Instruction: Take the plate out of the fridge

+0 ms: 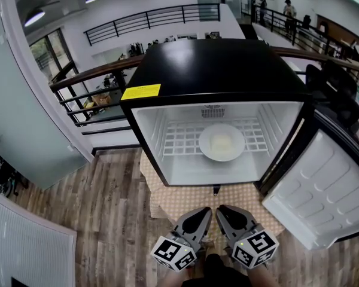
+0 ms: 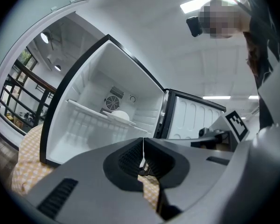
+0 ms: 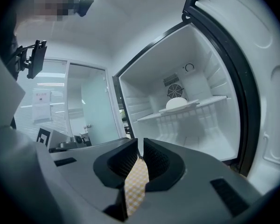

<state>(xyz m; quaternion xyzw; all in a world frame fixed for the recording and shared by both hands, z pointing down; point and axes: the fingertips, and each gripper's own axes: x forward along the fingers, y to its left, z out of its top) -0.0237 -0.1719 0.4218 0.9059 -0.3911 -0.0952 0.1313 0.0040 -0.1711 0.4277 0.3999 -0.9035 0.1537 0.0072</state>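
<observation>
A black mini fridge [image 1: 215, 70] stands open in front of me on a checkered cloth. Inside, a white plate [image 1: 222, 142] with something pale on it rests on the white wire shelf [image 1: 179, 139]. The left gripper view shows the plate [image 2: 119, 115] on that shelf, and the right gripper view shows the plate [image 3: 179, 103] in front of the fan grille. My left gripper [image 1: 203, 213] and right gripper [image 1: 223, 210] hang side by side below the fridge opening, well short of it. The left gripper [image 2: 143, 141] and right gripper [image 3: 140, 143] are both shut and hold nothing.
The fridge door [image 1: 323, 190] is swung wide open to the right. The orange checkered cloth [image 1: 197, 199] lies under the fridge on a wood floor [image 1: 107, 208]. A railing [image 1: 90, 76] runs behind the fridge, and a frosted glass wall [image 1: 24, 112] stands at the left.
</observation>
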